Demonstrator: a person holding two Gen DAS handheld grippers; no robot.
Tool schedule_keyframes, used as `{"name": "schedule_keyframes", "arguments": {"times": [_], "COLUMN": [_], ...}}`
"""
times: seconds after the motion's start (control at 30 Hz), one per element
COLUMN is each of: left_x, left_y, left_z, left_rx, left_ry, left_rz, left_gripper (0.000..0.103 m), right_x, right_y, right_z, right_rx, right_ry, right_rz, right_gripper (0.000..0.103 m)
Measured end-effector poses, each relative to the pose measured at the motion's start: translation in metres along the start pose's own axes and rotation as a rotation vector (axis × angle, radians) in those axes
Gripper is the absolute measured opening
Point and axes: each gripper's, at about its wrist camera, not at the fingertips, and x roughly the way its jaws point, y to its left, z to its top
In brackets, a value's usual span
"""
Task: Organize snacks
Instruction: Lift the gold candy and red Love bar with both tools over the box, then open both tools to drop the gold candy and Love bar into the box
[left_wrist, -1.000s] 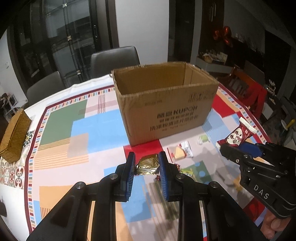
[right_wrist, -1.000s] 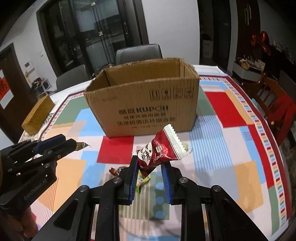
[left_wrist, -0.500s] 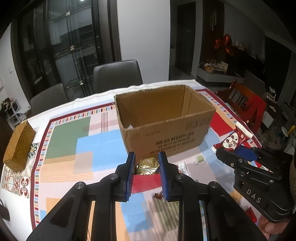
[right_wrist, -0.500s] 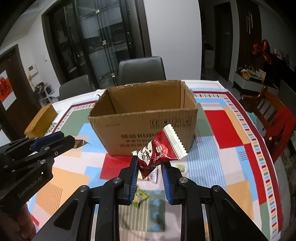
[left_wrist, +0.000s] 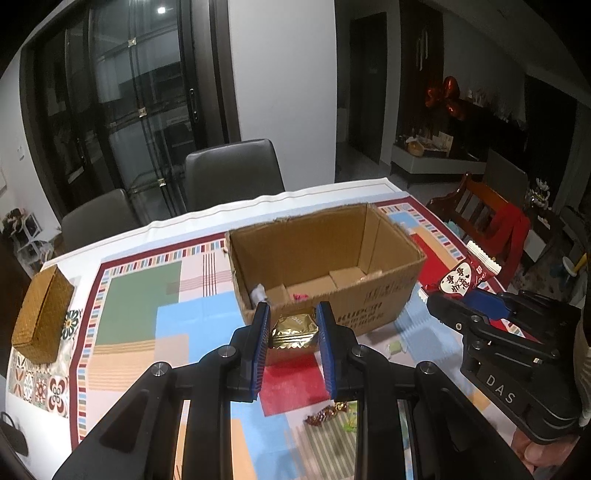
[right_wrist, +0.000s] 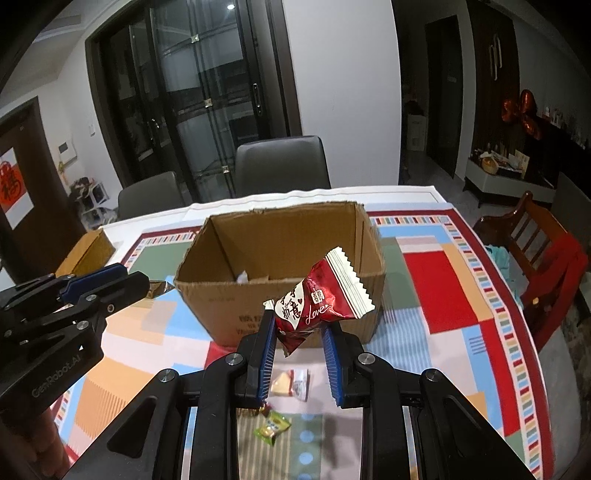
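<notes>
An open cardboard box stands in the middle of the table; it also shows in the right wrist view. My left gripper is shut on a gold foil snack, held above the table just in front of the box's near wall. My right gripper is shut on a red snack packet, held up in front of the box; the packet also shows in the left wrist view. Small items lie inside the box.
Loose sweets lie on the patterned tablecloth: a yellow wafer pack, a green sweet, a red-wrapped sweet. A wicker box sits at the left edge. Dark chairs stand behind; a red wooden chair at right.
Both grippers have risen and moved toward the box with their snacks still held. The box's inside floor has come into view.
</notes>
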Motion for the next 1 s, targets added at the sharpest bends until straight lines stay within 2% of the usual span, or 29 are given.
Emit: {"name": "schedule_keyframes", "arguments": {"times": [0.63, 1.0], "left_x": [0.029, 0.055], "left_y": [0.009, 0.017], "left_z": [0.033, 0.046], "left_rx": [-0.034, -0.062], "left_ry": [-0.02, -0.037], "left_rz": [-0.023, 0.009], "left_gripper": [0.026, 0.025], "right_x": [0.02, 0.042], "right_y": [-0.004, 0.0], "right_z": [0.043, 0.059], "right_rx": [-0.032, -0.078], "right_ry": [-0.042, -0.059], "right_rz": [-0.019, -0.045], "right_gripper": [0.026, 0.026]}}
